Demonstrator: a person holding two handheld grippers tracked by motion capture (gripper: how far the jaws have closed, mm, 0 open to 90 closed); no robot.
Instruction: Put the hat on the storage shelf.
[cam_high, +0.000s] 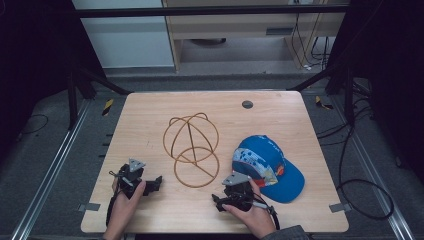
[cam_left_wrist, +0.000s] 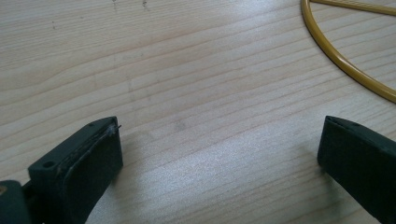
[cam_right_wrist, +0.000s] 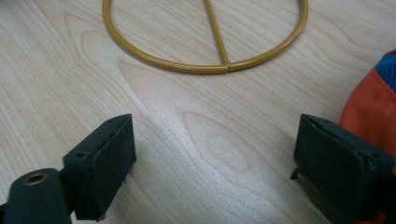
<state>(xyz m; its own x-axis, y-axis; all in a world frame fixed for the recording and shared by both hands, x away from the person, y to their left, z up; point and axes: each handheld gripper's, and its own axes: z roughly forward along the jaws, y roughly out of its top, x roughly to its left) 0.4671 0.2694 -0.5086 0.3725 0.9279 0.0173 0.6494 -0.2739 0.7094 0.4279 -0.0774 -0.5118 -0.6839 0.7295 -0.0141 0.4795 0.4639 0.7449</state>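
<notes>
1. A person's two hands rest at the near edge of a pale wooden bench (cam_high: 150, 107), each holding a two-fingered gripper low over the wood.
2. The left gripper (cam_high: 150, 185) sits at the near left, its fingers (cam_left_wrist: 88, 163) spread wide with only bare wood between them.
3. The right gripper (cam_high: 220, 200) sits at the near right, its fingers (cam_right_wrist: 100, 161) likewise wide apart and holding nothing.
4. A gold wire hat frame (cam_high: 192, 145) stands at the middle of the bench, between and beyond the two grippers; its round base ring lies flat on the wood, just ahead of the right gripper.
5. A blue cap (cam_high: 267, 165) with an orange-trimmed printed panel lies right of the frame, close beside the right gripper, its orange edge showing past the right-hand finger in the right gripper view.
</notes>
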